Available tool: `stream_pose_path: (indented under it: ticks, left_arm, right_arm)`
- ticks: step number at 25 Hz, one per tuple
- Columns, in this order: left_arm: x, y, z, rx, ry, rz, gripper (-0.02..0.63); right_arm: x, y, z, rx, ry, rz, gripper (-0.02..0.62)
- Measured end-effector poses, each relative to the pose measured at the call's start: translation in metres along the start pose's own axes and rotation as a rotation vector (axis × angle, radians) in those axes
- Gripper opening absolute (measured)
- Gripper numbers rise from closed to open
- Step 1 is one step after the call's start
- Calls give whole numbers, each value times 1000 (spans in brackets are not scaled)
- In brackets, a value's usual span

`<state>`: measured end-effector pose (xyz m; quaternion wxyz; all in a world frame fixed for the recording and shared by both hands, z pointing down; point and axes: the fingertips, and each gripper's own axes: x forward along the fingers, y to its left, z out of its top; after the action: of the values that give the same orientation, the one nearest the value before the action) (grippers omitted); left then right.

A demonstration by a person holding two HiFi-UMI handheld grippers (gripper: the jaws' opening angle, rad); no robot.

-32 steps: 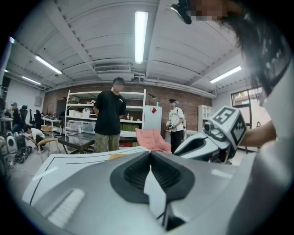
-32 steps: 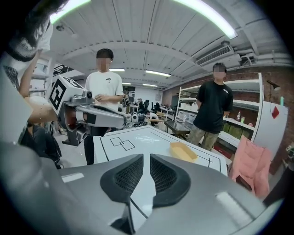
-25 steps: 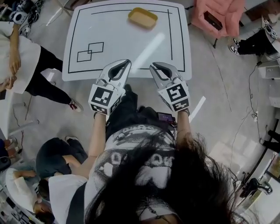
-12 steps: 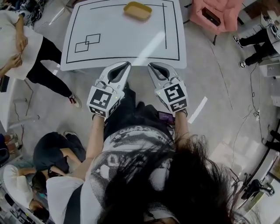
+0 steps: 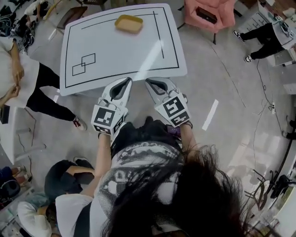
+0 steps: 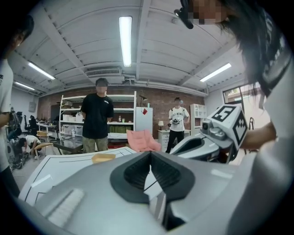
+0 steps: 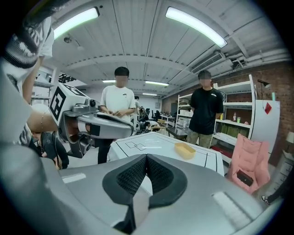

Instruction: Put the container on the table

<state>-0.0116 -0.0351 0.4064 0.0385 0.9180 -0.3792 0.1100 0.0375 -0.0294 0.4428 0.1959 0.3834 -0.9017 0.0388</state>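
The yellow container point(image 5: 129, 23) lies on the far part of the white table point(image 5: 115, 55), inside the black outline. It also shows in the left gripper view as the container point(image 6: 103, 158) and in the right gripper view as the container point(image 7: 185, 149). My left gripper point(image 5: 125, 82) and right gripper point(image 5: 151, 83) hang side by side at the table's near edge, far from the container. The left gripper point(image 6: 150, 153) has its pads together with nothing in them. The right gripper point(image 7: 146, 157) has just been closing; its pads meet and nothing is between them.
A pink chair point(image 5: 208, 14) stands beyond the table's far right corner. People stand or crouch at the left point(image 5: 23, 69), and two stand past the table point(image 6: 97, 114). A white tape strip point(image 5: 210, 114) marks the floor on the right.
Both grippers have drawn back from over the table's near edge to just at it. The container has stayed where it was.
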Motion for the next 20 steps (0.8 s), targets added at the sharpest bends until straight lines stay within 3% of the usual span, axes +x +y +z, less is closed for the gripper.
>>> stream_pose_path:
  ticks: [20]
  left_arm:
    - [-60,43,-8,-2,-9,-78,0]
  right_arm:
    - [35,51,29,49,7,-71,3]
